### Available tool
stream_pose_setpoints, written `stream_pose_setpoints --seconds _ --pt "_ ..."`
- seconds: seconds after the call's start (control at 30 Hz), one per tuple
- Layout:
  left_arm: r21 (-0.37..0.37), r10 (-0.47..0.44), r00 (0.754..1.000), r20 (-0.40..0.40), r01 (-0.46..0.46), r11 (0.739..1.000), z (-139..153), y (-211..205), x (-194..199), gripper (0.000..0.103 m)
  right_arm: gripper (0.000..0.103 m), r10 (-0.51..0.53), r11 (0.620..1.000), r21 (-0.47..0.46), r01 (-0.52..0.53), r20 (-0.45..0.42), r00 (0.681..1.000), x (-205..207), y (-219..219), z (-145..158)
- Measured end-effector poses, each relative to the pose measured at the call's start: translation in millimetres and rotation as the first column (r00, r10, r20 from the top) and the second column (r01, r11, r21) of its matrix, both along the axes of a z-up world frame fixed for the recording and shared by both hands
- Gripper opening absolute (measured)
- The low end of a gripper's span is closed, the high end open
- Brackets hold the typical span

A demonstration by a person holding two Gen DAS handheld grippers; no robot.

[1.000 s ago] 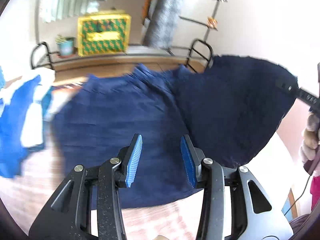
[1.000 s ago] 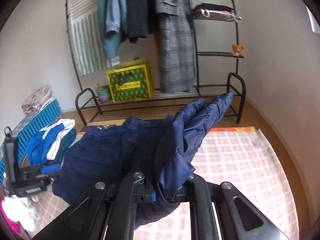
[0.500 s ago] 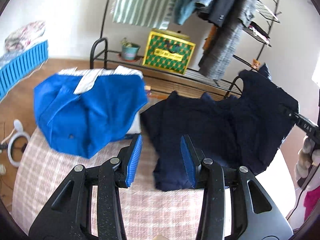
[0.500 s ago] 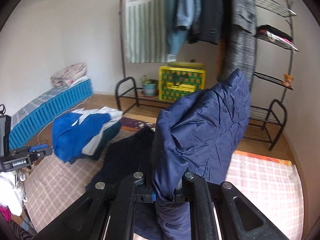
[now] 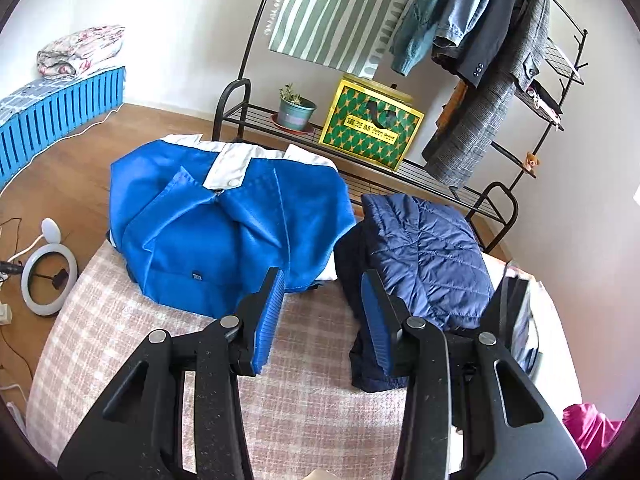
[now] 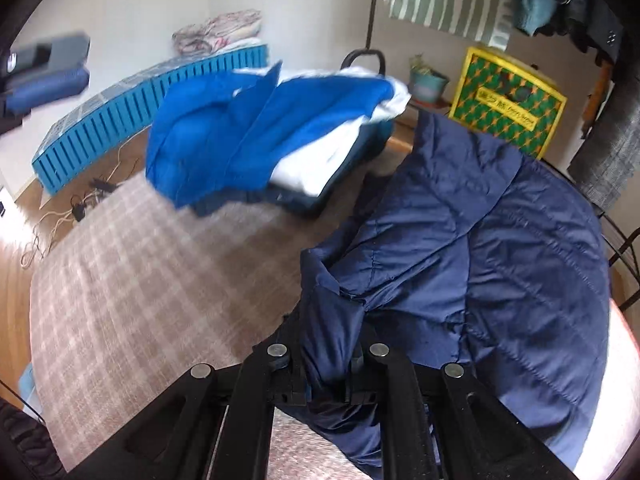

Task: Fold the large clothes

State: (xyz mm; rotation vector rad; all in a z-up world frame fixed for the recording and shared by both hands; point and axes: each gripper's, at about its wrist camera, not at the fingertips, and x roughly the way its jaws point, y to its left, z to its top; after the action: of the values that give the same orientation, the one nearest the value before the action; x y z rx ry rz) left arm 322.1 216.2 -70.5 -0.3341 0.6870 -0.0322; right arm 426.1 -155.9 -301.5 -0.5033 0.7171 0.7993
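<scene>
A navy quilted jacket [image 5: 428, 256] lies folded over on the checked pink cloth [image 5: 168, 352] at the right. It fills the right half of the right wrist view [image 6: 500, 248]. My right gripper [image 6: 328, 364] is shut on a bunched edge of the navy jacket, low over the cloth. My left gripper [image 5: 322, 312] is open and empty, held above the cloth between the navy jacket and a bright blue and white jacket [image 5: 224, 220], touching neither.
A black clothes rack [image 5: 400, 168] stands behind with hanging coats, a striped towel, a yellow-green box [image 5: 372, 128] and a potted plant [image 5: 296, 110]. A blue slatted bench [image 5: 52, 116] is at the far left. A ring light [image 5: 48, 276] and cables lie on the wooden floor. A pink item [image 5: 592, 428] sits lower right.
My right gripper has swung the held half of the navy jacket over and down onto the rest. My left gripper has pulled back and left, away from the jacket.
</scene>
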Motion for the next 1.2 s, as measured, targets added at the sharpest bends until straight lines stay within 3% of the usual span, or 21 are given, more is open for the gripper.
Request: stream_pose_setpoints --seconds 0.13,0.17,0.33,0.4,0.47,0.6,0.77,0.9,1.0,1.03,1.1,1.2 --pt "0.001 -0.005 1.0 -0.017 0.005 1.0 -6 -2 5 0.041 0.009 0.017 1.0 -0.005 -0.017 -0.025 1.0 1 -2 -12" --pt "0.002 -0.007 1.0 -0.024 0.007 1.0 -7 -4 7 0.041 0.015 0.023 1.0 0.008 -0.023 -0.036 0.999 2 -3 -11" --pt "0.009 -0.031 0.998 -0.058 0.031 0.999 -16 -17 14 0.041 0.038 0.111 0.984 0.16 -0.083 -0.175 0.978 5 -29 4" --pt "-0.019 -0.053 0.996 -0.078 0.052 0.998 -21 -23 19 0.041 0.039 0.15 0.969 0.224 -0.101 -0.215 0.965 2 -50 14" --pt "-0.062 -0.079 0.992 -0.103 0.073 0.995 -28 -29 26 0.051 0.047 0.152 0.958 0.273 -0.089 -0.216 0.965 -3 -77 26" --pt "-0.176 -0.126 0.982 -0.143 0.1 0.979 -41 -45 45 0.055 0.052 0.055 0.938 0.345 0.025 -0.221 0.974 2 -140 46" --pt "-0.176 -0.164 0.968 -0.19 0.131 0.976 -68 -73 73 0.055 0.094 -0.213 0.892 0.357 0.276 -0.206 0.955 30 -216 49" --pt "-0.218 -0.2 0.936 -0.291 0.138 0.966 -116 -83 93 0.055 0.094 -0.316 0.833 0.341 0.435 -0.352 0.881 67 -266 14" --pt "-0.279 -0.206 0.91 -0.359 0.106 0.954 -153 -79 97 0.056 0.092 -0.29 0.799 0.348 0.49 -0.491 0.822 90 -283 -17" --pt "-0.307 -0.212 0.904 -0.371 0.096 0.947 -162 -77 98 0.062 0.092 -0.258 0.793 0.358 0.493 -0.535 0.804 95 -284 -28" --pt "-0.355 -0.21 0.912 -0.351 0.078 0.932 -169 -69 98 0.064 0.093 -0.21 0.777 0.388 0.496 -0.583 0.785 102 -286 -40" --pt "-0.36 -0.234 0.908 -0.346 0.101 0.927 -170 -68 99 0.064 0.09 -0.152 0.771 0.43 0.471 -0.593 0.79 105 -280 -41"
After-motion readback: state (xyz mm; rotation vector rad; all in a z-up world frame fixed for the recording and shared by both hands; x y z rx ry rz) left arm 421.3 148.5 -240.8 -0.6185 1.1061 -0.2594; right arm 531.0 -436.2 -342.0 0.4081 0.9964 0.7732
